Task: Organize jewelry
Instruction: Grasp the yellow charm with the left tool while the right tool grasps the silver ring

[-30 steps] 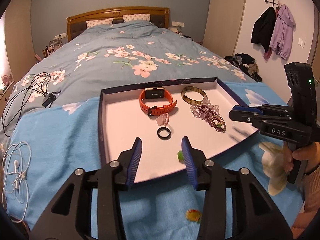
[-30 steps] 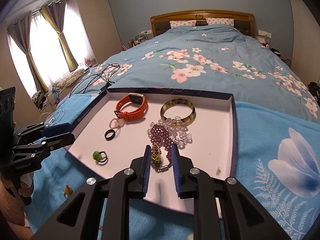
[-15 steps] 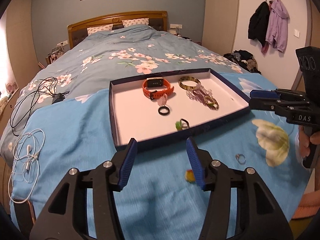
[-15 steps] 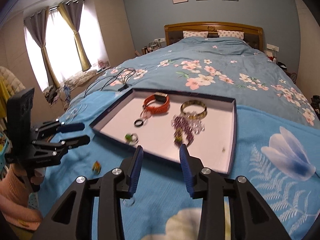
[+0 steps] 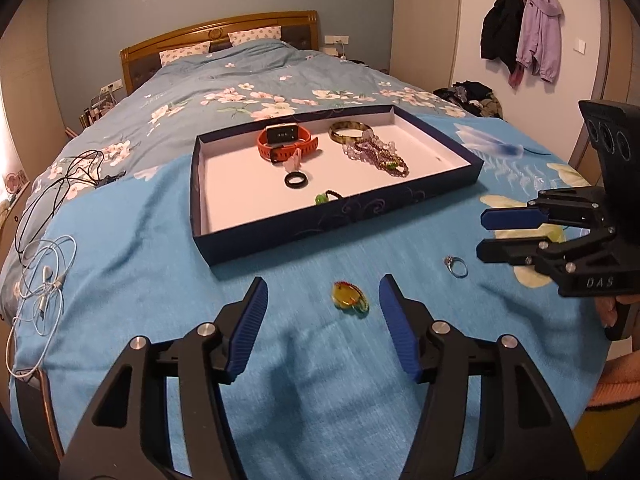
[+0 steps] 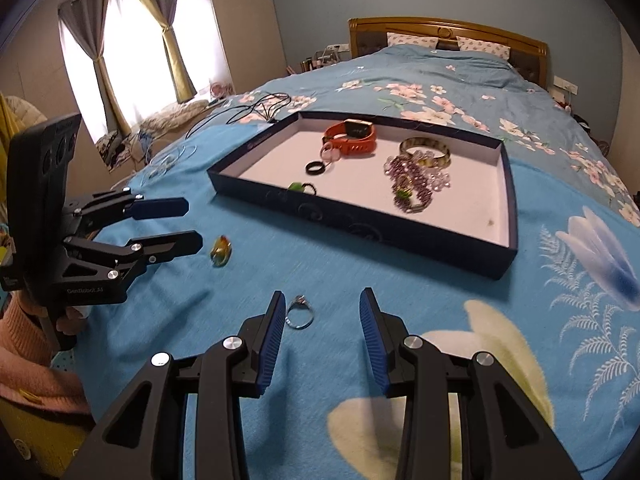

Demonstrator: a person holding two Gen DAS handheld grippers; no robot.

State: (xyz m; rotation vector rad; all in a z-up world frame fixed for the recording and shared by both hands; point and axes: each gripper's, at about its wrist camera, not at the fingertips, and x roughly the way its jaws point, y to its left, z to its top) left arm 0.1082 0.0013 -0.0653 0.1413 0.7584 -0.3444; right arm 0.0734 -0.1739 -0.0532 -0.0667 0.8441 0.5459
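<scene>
A dark blue tray (image 5: 340, 216) (image 6: 360, 228) lies on the blue bedspread. It holds an orange watch (image 5: 286, 142) (image 6: 352, 136), a bangle (image 5: 348, 131), purple beads (image 5: 380, 156) (image 6: 410, 184), a black ring (image 5: 296, 179) and a green ring (image 5: 325, 198). A yellow pendant (image 5: 349, 297) (image 6: 221, 252) lies outside the tray, just ahead of my open, empty left gripper (image 5: 322, 320). A silver ring (image 5: 456, 266) (image 6: 299, 314) lies beside the left finger of my open, empty right gripper (image 6: 322, 336).
White earphones (image 5: 44, 276) and black cables (image 5: 68, 176) lie on the bed to the left. The bed's front edge is close behind both grippers. Coats (image 5: 520, 28) hang on the right wall.
Both grippers pulled back from the tray towards the bed's front edge. The right gripper opened wider and left the purple beads in the tray. The pendant and silver ring came into view.
</scene>
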